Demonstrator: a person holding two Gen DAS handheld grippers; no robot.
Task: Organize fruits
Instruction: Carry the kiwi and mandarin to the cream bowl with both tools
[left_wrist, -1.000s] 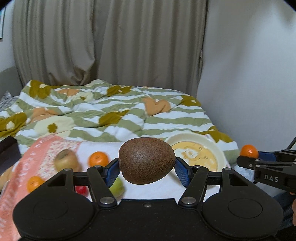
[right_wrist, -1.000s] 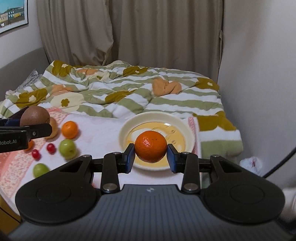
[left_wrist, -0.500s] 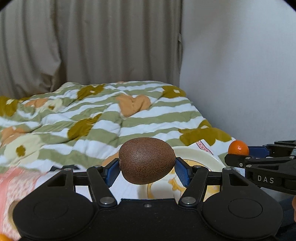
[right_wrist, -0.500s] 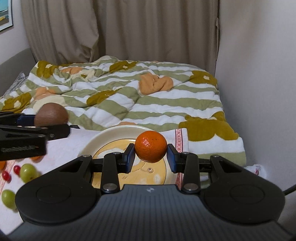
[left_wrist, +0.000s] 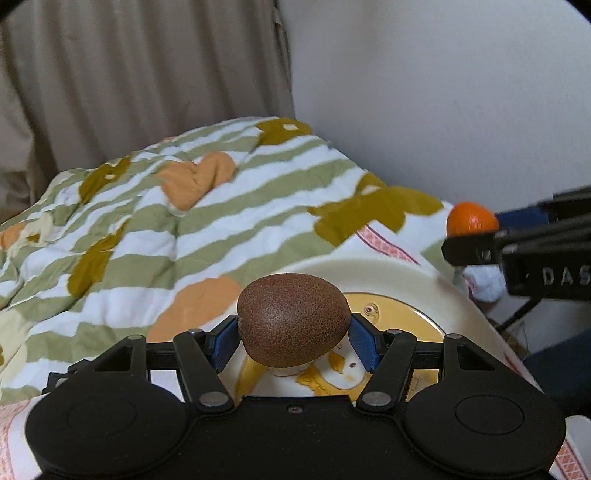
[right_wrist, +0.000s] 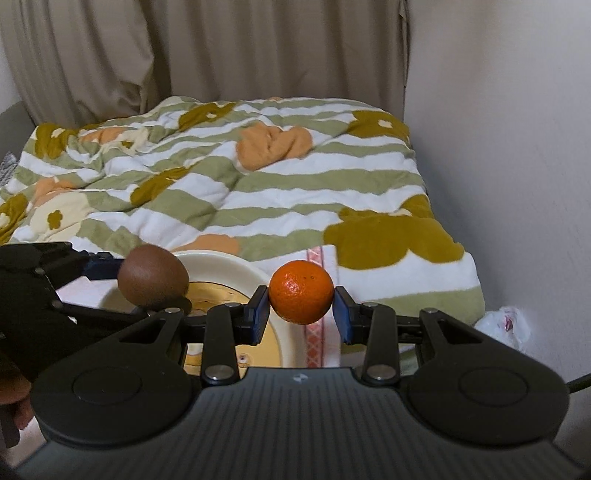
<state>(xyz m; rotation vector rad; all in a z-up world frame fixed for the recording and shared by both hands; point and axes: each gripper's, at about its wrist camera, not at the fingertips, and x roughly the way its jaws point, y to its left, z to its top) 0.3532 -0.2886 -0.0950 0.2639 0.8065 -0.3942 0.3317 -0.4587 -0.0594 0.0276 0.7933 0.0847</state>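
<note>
Since a second ago both grippers have swung to the right and dipped: the loose fruits on the pink cloth have slid out of both views, and the cream plate (left_wrist: 388, 269) with its yellow picture now sits right under the fingers. The left gripper (left_wrist: 293, 341) is clamped on a brown kiwi (left_wrist: 293, 325), its blue pads pressed against both ends, and it holds the fruit above the near part of the plate; the kiwi and the gripper's black body hide most of the plate's centre. The right gripper (right_wrist: 301, 308) is closed tight on an orange mandarin (right_wrist: 301, 291), which hangs over the plate's right rim and the patterned edge of the cloth (right_wrist: 314, 332). From the left camera only the top of the mandarin (left_wrist: 471, 219) shows, behind a black finger. From the right camera the kiwi (right_wrist: 153, 275) looks blurred. Behind lies a bed with a green-striped quilt (right_wrist: 258, 177), beige curtains (right_wrist: 221, 48) and a white wall. A crumpled white bag (right_wrist: 504, 325) by the wall is hard to make out.
</note>
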